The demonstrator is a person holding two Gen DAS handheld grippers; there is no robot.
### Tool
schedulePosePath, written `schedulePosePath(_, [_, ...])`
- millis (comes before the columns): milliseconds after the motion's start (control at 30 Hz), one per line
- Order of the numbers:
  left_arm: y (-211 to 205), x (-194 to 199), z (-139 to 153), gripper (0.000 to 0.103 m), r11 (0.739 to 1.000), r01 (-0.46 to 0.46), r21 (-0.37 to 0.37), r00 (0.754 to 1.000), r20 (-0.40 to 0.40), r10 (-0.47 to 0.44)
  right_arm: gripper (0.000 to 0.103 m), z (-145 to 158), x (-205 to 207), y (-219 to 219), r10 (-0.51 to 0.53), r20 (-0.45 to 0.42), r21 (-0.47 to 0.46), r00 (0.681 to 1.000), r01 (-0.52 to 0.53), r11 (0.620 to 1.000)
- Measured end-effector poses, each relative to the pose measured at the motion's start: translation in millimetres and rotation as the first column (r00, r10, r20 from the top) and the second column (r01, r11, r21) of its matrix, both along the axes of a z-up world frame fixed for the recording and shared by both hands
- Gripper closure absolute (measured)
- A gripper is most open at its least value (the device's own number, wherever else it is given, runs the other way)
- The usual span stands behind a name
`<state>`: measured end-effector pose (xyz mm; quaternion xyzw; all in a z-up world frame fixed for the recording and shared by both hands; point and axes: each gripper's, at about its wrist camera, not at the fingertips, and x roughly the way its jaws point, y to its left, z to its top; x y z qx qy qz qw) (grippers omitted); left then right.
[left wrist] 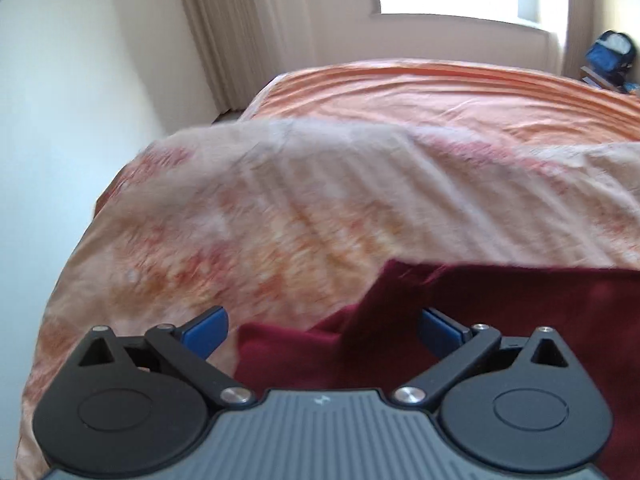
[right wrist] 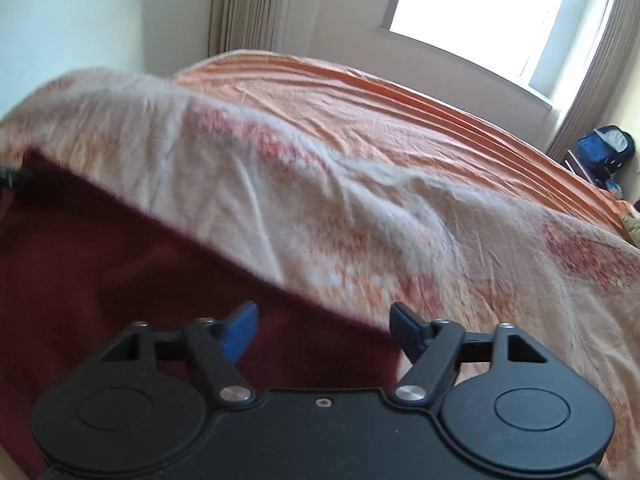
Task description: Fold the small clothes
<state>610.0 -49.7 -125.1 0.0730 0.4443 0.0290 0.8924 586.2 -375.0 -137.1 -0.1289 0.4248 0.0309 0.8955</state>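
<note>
A dark red garment (left wrist: 500, 312) lies on the bed's patterned cover, partly folded, with a folded corner near my left gripper. My left gripper (left wrist: 322, 330) is open just above the garment's left edge, blue pads (left wrist: 206, 332) spread wide, holding nothing. In the right wrist view the same dark red garment (right wrist: 120, 272) fills the lower left. My right gripper (right wrist: 324, 330) is open over the garment's right edge, with nothing between its blue pads (right wrist: 240, 334).
The bed has a cream and orange patterned cover (left wrist: 280, 208) and an orange sheet (left wrist: 440, 92) beyond. Curtains (left wrist: 240, 20) and a bright window (right wrist: 480, 12) stand behind. A blue bag (right wrist: 606, 146) sits at the far right by the wall.
</note>
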Motion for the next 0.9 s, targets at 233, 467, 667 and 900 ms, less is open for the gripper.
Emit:
schedulePosePath(233, [20, 15, -41, 0.000, 0.994, -0.100, 0.033, 0.984, -0.142, 0.104, 0.009, -33, -2, -40, -0.233, -0.046, -0.043, 0.971, 0.231, 0.972])
schedulePosePath(467, [30, 11, -29, 0.000, 0.993, -0.116, -0.013, 0.984, -0.134, 0.113, 0.004, -27, -2, -53, -0.289, -0.042, 0.019, 0.956, 0.290, 0.957])
schedulePosePath(667, [39, -25, -10, 0.000, 0.996, -0.089, -0.027, 0.994, -0.063, 0.087, 0.001, -8, -43, -40, -0.242, -0.008, 0.110, 0.970, 0.241, 0.964])
schedulePosePath(900, [54, -91, -9, 0.000, 0.981, -0.140, -0.131, 0.986, -0.112, 0.126, 0.001, -6, -121, -12, -0.304, -0.056, 0.202, 0.951, 0.309, 0.929])
